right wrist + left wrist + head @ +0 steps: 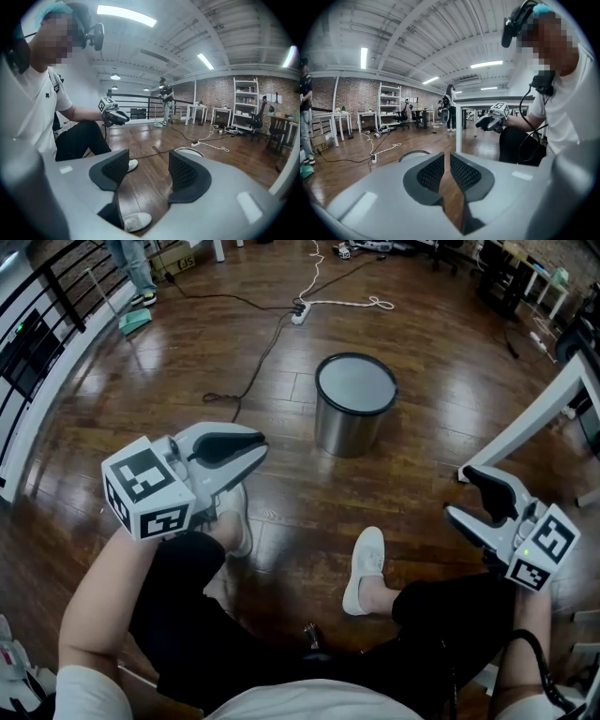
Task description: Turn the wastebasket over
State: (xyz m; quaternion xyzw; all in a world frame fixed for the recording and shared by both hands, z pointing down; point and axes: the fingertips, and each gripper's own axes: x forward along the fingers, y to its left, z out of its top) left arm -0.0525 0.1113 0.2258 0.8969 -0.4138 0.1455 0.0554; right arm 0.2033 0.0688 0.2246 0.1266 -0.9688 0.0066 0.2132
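Left gripper [246, 451], jaws together on nothing, and right gripper [459, 495], jaws apart and empty, hung either side of the sitter's legs [187, 601], likely placed to flank the wastebasket [354, 407] standing on end on the floor [281, 512] ahead, clear of both.

Wastebasket [349, 432], cables [379, 303] on wooden floor [441, 371]

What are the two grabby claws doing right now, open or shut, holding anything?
The grey left gripper: shut, nothing between its jaws.
The grey right gripper: open, empty, apart from the round silver metal wastebasket.
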